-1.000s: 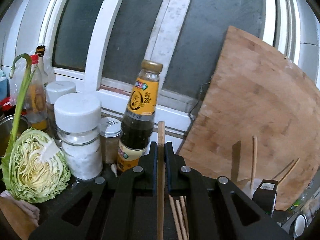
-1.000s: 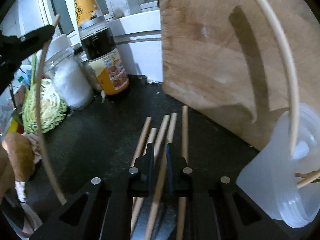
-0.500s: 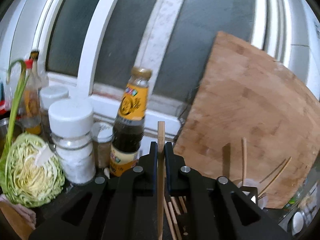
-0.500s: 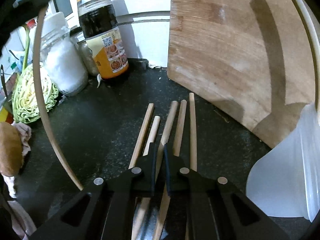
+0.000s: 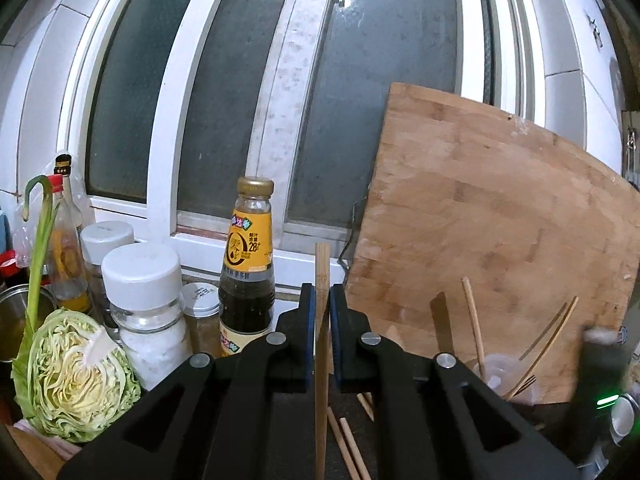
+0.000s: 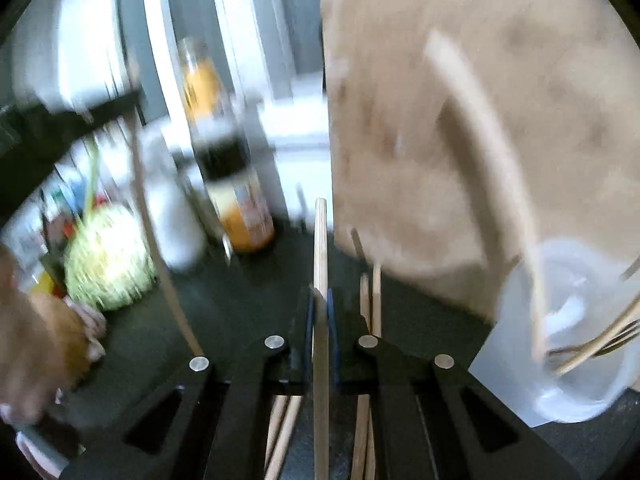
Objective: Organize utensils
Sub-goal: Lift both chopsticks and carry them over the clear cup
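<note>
My left gripper (image 5: 322, 292) is shut on a wooden chopstick (image 5: 322, 264) that sticks up past its fingertips. In the blurred right wrist view my right gripper (image 6: 320, 294) is shut on another chopstick (image 6: 320, 240), lifted off the dark counter (image 6: 240, 300). Several loose chopsticks (image 6: 370, 304) lie on the counter below it. A translucent plastic cup (image 6: 576, 336) at the right holds a chopstick and a wooden fork; the cup (image 5: 498, 372) also shows low right in the left wrist view. The left gripper with its curved-looking chopstick (image 6: 160, 248) appears at the left of the right wrist view.
A large wooden cutting board (image 5: 500, 240) leans against the window. A sauce bottle (image 5: 248, 268), white-lidded jars (image 5: 144, 312), oil bottles and half a cabbage (image 5: 76, 376) crowd the back left. A person's hand (image 6: 36, 332) shows at the left edge.
My right gripper closed on one chopstick from the pile and lifted it off the counter. My left gripper, still holding its chopstick, drifted slightly and rolled a little.
</note>
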`<action>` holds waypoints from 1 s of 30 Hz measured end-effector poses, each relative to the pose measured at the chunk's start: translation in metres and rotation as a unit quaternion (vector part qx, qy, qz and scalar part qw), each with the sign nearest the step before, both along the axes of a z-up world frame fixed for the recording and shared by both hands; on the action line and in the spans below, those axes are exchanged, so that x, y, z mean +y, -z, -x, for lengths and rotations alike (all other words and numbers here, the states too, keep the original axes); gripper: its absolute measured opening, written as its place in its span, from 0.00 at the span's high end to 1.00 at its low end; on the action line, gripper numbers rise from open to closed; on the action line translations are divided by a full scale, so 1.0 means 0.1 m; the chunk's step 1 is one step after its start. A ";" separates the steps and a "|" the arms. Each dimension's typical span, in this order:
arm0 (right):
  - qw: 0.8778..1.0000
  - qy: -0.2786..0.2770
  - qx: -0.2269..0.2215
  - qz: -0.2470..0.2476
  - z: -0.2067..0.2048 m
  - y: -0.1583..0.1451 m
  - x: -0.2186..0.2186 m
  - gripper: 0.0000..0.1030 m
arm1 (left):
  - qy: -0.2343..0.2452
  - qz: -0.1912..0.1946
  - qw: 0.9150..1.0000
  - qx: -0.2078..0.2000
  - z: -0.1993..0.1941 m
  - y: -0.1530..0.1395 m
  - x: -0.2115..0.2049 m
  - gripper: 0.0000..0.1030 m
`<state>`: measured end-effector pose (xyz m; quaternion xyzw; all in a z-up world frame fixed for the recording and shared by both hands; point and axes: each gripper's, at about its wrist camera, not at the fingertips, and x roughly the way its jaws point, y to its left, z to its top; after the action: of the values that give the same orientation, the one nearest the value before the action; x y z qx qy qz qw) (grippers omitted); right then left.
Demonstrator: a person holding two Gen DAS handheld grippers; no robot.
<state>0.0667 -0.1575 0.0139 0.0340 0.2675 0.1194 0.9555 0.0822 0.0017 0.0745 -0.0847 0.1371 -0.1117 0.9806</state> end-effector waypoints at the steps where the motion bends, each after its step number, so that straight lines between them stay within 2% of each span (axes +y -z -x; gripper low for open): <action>1: 1.000 -0.010 -0.030 -0.003 0.10 -0.10 -0.03 0.92 | 0.004 0.002 1.000 -0.004 0.01 0.00 0.00 0.94; 4: 0.994 -0.027 -0.092 -0.044 0.35 -0.39 -0.20 0.92 | 0.013 -0.001 1.000 -0.014 0.04 0.00 -0.05 0.94; 6: 0.990 -0.019 -0.123 -0.068 0.47 -0.53 -0.34 0.92 | 0.020 -0.010 1.000 -0.020 0.06 -0.01 -0.09 0.94; 9: 0.981 0.018 -0.171 -0.088 0.66 -0.71 -0.60 0.92 | 0.024 -0.016 0.999 -0.035 0.13 -0.05 -0.11 0.94; 14: 0.961 0.104 -0.234 -0.103 0.84 -0.93 -1.04 0.92 | 0.075 0.008 0.996 -0.046 0.22 -0.16 -0.15 0.94; 19: 0.957 0.123 -0.232 -0.127 0.73 -0.97 -1.27 0.92 | 0.115 -0.009 0.990 -0.076 0.36 -0.56 -0.49 0.94; 21: 0.955 0.129 -0.236 -0.123 0.70 -0.96 -1.29 0.92 | 0.095 -0.007 0.991 -0.091 0.44 -0.73 -0.65 0.94; 24: 0.954 0.137 -0.224 -0.147 0.55 -0.91 -1.41 0.92 | 0.102 0.017 0.988 -0.111 0.51 -0.89 -0.83 0.94; 26: 0.951 0.146 -0.219 -0.162 0.49 -0.86 -1.49 0.92 | 0.088 0.025 0.989 -0.120 0.51 -0.99 -0.97 0.94; 28: 0.949 0.151 -0.217 -0.173 0.45 -0.83 -1.58 0.92 | 0.061 0.049 0.990 -0.117 0.44 -1.07 -1.07 0.94; 30: 0.946 0.155 -0.220 -0.179 0.43 -0.83 -1.64 0.92 | 0.082 0.076 0.988 -0.105 0.31 -1.11 -1.13 0.94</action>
<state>0.0235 -0.3213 0.0968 0.2189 0.0166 0.0202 0.9754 0.0514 -0.1115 0.1850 -0.1356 0.0311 -0.2099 0.9678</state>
